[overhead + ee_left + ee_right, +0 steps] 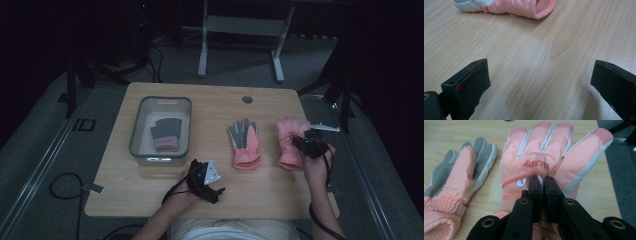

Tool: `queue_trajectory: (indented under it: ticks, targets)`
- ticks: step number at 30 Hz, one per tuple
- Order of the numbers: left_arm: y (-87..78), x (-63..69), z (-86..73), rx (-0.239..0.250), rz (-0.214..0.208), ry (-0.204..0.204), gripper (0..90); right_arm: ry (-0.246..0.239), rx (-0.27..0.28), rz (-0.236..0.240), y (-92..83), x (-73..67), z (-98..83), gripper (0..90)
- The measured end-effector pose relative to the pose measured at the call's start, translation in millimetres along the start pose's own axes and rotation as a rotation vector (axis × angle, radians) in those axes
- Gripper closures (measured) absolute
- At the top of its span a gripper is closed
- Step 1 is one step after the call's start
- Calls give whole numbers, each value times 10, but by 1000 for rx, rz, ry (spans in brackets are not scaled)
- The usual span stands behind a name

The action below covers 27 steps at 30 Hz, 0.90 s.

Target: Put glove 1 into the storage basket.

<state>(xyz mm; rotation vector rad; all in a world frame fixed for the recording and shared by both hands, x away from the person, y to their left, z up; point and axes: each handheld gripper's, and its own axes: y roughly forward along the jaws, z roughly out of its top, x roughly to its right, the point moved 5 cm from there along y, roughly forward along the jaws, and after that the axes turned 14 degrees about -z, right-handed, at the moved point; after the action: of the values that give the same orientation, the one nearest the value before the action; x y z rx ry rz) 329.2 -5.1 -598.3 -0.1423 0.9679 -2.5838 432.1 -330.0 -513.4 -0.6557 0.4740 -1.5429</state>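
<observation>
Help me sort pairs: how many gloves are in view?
3: a grey knit glove in the clear plastic bin, a pink padded glove palm-up mid-table, another pink padded glove pinched by the right hand-held gripper.

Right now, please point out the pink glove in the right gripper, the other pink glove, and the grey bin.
Held pink glove (541, 157): right gripper view, back of the hand.
Other pink glove (244, 142): high view, grey palm.
Grey bin (134, 132): high view, left rim.

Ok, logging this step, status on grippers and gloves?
Right gripper pinching right-hand pink glove. Left gripper open over bare table. Second pink glove lies alongside, apart. Nothing blocking.
</observation>
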Motion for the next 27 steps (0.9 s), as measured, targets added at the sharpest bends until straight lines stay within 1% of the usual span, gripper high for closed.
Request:
queue_trajectory:
  ticks: [1,2,6,7,8,9,12,15,16,17,18,19,20,21,22,25,27]
  targets:
    - [4,0,-4,-5,-1,0,17,1,-11,6,49,-20,-33,851]
    - [8,1,-9,-13,-3,1,17,1,-11,6,49,-20,-33,851]
    - [10,9,-6,-18,1,16,17,-9,-22,2,159,-89,-52,847]
    - [10,8,-6,-16,2,16,17,-17,-34,-4,228,-119,-55,847]
    - [14,8,-6,-13,1,9,17,-17,-34,-4,228,-119,-55,847]
    - [15,6,-7,-12,0,8,17,-16,-40,-8,268,-127,-61,846]
    - [11,4,-7,-12,1,10,17,-15,-65,-19,386,-143,-107,842]
    - [8,7,-8,-16,-1,13,17,-21,-70,-15,466,-165,-165,819]
    - [11,9,-7,-13,1,11,17,-31,-69,-16,465,-170,-159,794]
    - [9,5,-8,-15,5,14,17,-31,-69,-16,465,-170,-159,794]
    - [5,4,-8,-13,4,15,17,-45,-66,-8,430,-161,-121,762]
    - [5,6,-5,-7,0,7,17,-45,-66,-8,430,-161,-121,762]
    - [7,3,-5,-8,0,5,17,-68,-47,-4,363,-148,-74,755]
    - [7,3,-5,-8,0,5,17,-68,-47,-4,363,-148,-74,755]
    - [8,1,-7,-12,2,7,17,-77,-38,0,328,-140,-50,735]
    - [16,6,-7,-14,2,5,17,-93,-14,28,221,-112,17,689]
    - [12,8,-6,-13,5,8,17,-102,-2,43,158,-96,44,677]
